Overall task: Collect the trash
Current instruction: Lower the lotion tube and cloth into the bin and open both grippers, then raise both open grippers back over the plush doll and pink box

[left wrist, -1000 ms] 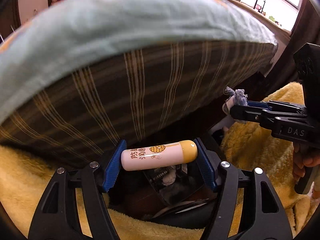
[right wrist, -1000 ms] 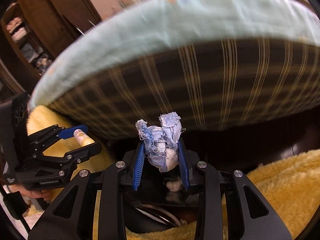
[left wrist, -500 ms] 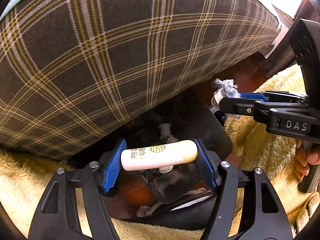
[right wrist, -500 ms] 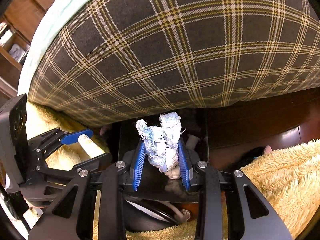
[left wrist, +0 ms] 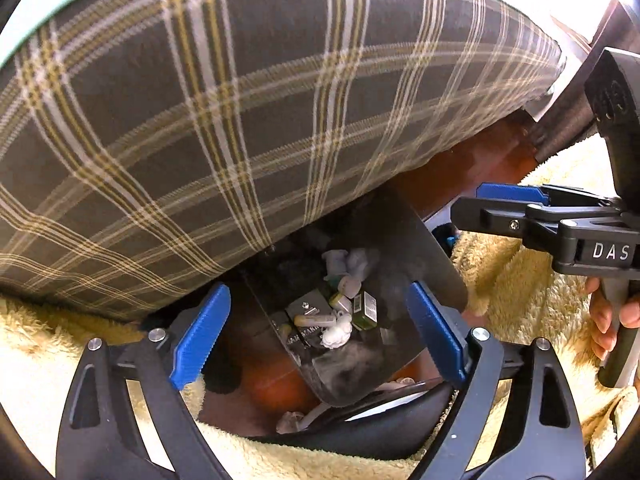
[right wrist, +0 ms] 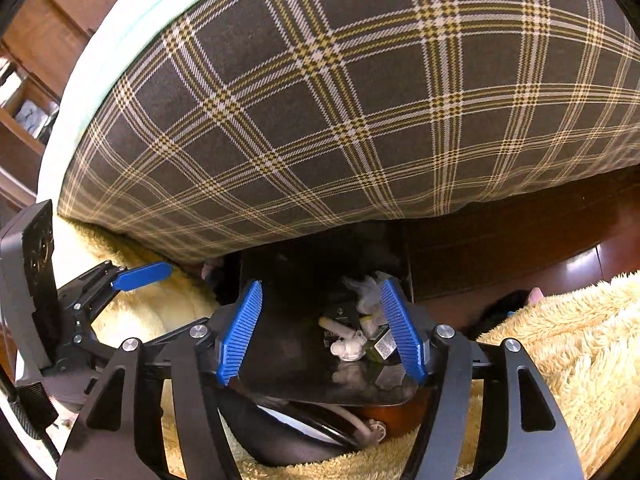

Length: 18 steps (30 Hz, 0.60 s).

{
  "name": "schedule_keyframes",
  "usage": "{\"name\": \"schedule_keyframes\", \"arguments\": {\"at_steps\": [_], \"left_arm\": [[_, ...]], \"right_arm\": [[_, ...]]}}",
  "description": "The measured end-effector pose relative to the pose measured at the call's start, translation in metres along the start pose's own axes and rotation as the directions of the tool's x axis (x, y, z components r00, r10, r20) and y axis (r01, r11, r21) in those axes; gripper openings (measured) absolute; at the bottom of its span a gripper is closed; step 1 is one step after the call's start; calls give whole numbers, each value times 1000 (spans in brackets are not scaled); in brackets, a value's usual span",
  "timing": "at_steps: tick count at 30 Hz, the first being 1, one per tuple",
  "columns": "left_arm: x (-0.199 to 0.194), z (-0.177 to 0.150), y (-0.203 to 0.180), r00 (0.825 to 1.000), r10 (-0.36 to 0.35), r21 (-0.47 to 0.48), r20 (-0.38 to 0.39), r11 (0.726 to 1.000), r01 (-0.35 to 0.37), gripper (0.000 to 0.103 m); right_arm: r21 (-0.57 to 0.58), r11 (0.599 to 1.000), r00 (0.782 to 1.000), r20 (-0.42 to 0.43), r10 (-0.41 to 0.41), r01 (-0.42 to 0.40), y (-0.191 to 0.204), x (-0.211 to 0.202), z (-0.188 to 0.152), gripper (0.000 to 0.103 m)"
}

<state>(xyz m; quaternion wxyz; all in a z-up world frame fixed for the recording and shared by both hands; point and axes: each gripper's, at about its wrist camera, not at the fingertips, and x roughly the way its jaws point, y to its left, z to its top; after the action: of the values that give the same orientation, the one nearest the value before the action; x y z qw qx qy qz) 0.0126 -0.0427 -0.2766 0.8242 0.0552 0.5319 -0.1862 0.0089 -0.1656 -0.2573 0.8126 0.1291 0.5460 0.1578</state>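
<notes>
Black bin (left wrist: 424, 264) holds trash; both wide-open, empty tools, left (left wrist: 316, 340) and right (right wrist: 320, 328), should withdraw straight upward.

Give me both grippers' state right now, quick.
Left gripper: open, holding nothing, above the black bin.
Right gripper: open, holding nothing, above the same bin.
</notes>
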Motion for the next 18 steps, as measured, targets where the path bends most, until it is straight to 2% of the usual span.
{"name": "schedule_keyframes", "arguments": {"at_steps": [5,9,12,15,18], "left_arm": [[-22,3,6,998,24,-10,55,1000,-23,86],[-50,9,12,993,33,-20,116,999,-31,88],[-75,16,13,987,11,-14,163,1000,-9,88],[-106,28,12,971,-6,1,237,1000,6,88],[-133,47,13,950,14,12,311,1000,-19,93]], "right_arm": [[21,999,999,27,23,-24,-5,-20,8,64],[-26,999,994,108,34,-31,2,-61,20,64],[-87,996,979,201,41,-23,14,-100,35,68],[-135,991,955,296,33,7,24,-137,56,71],[-160,986,938,346,7,52,29,-154,80,72]]}}
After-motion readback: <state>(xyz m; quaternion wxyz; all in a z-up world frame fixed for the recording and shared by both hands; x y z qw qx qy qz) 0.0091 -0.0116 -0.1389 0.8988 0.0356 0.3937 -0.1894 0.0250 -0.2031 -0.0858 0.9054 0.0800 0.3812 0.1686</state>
